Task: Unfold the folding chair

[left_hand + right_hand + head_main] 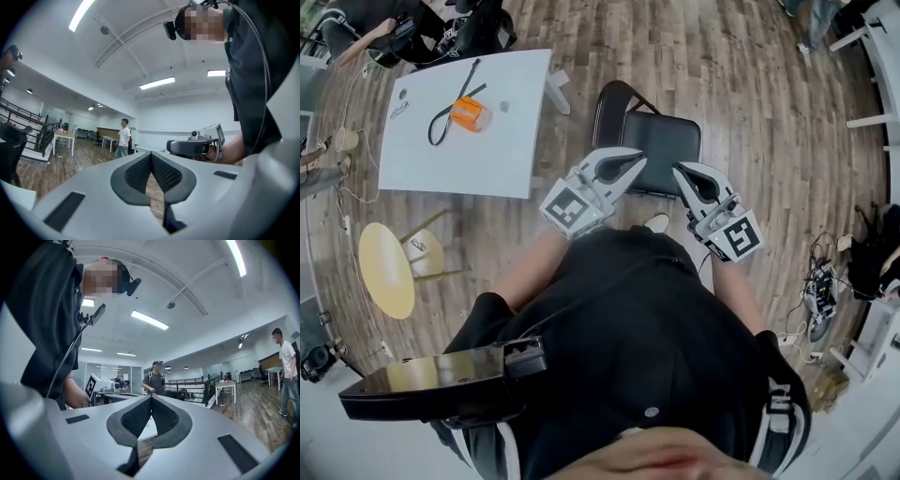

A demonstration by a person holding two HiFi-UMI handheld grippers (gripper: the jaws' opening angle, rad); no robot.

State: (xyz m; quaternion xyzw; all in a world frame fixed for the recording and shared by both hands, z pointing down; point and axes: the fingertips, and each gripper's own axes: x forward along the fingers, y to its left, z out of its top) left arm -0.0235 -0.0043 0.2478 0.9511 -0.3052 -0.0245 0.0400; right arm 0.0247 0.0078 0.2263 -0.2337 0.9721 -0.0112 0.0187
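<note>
Plainly, both grippers are hovering side by side in front of the person's chest, each pointing level and away from the body. The left gripper (pixel 639 157) is showing its jaws pressed together, the ribbed pads (pixel 140 171) meeting along a thin seam with nothing pinched between them. The right gripper (pixel 679 172) is sitting just beside it, its jaws likewise pressed together and gripping nothing, its pads (pixel 161 416) touching edge to edge.

The folding chair (pixel 664 141) is standing on the wooden floor (pixel 750 84) just beyond and below the two sets of jaw tips, its black seat lying flat and its curved backrest rising on the far side from the grippers. From the head view the tips are overlapping the near edge of the seat, though I cannot tell that either is touching it.

Off to the left gripper's outer side a white table (pixel 502 155) is carrying an orange object (pixel 470 114) and a black strap (pixel 450 117), and nearer the person on that same side a yellow round stool (pixel 386 270) is standing. Ahead of the left gripper's jaws a person in a white shirt (pixel 124 137) is standing far across the room.
</note>
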